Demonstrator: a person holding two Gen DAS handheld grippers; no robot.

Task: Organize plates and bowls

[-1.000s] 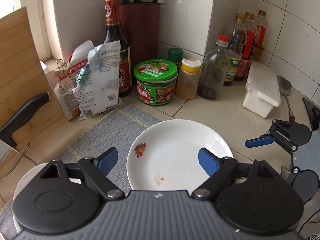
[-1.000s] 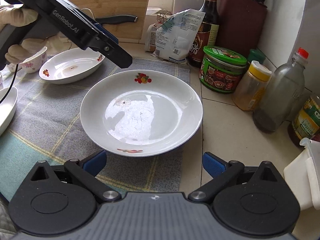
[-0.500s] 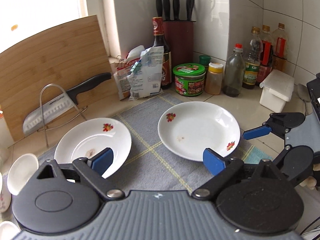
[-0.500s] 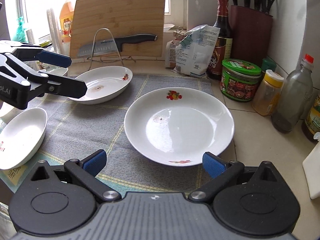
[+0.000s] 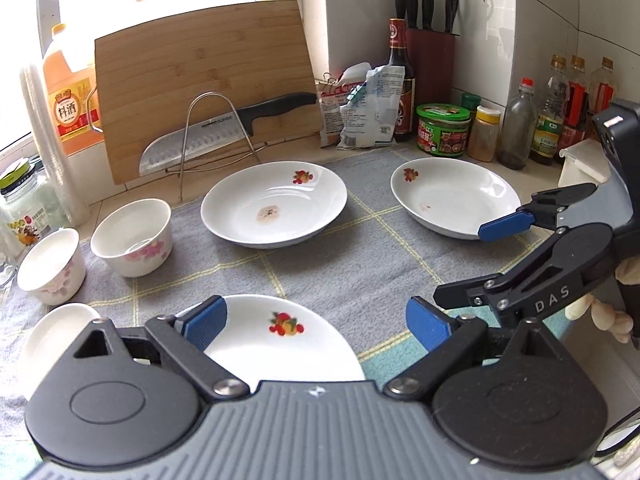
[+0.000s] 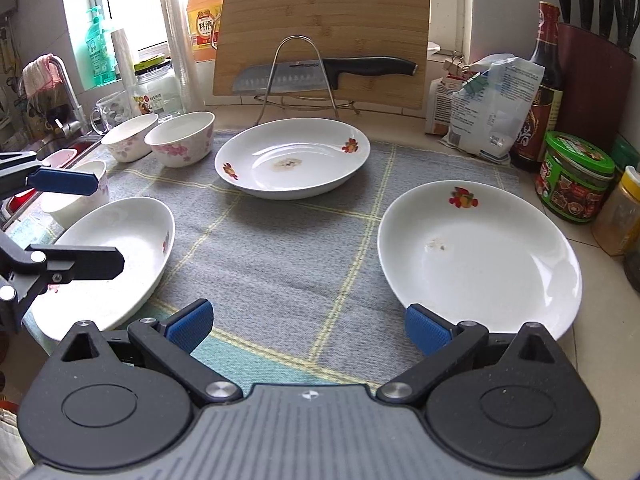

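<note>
Three white plates with fruit prints lie on a grey checked cloth (image 5: 384, 264). The near-left plate (image 5: 280, 344) is right under my left gripper (image 5: 316, 322), which is open and touches nothing. A middle plate (image 5: 274, 204) with a brown smear sits farther back, and a right plate (image 5: 456, 196) is near the jars. My right gripper (image 6: 308, 328) stands open over the cloth, its right pad at the rim of the right plate (image 6: 476, 256). Two flowered bowls (image 5: 134, 238) (image 5: 50, 266) and a small white dish (image 5: 52, 336) stand at the left.
A bamboo cutting board (image 5: 204, 80) and a knife on a wire rack (image 5: 224, 132) stand at the back. Bags (image 5: 368, 108), a green-lidded jar (image 5: 442, 130), bottles (image 5: 516, 132) and a knife block (image 5: 430, 64) fill the right corner. A tap and sink (image 6: 60, 92) lie left.
Both grippers drew back from the right plate. My left gripper swung left and now hangs over the near-left plate, its jaws a little wider. More of the counter is in view.
</note>
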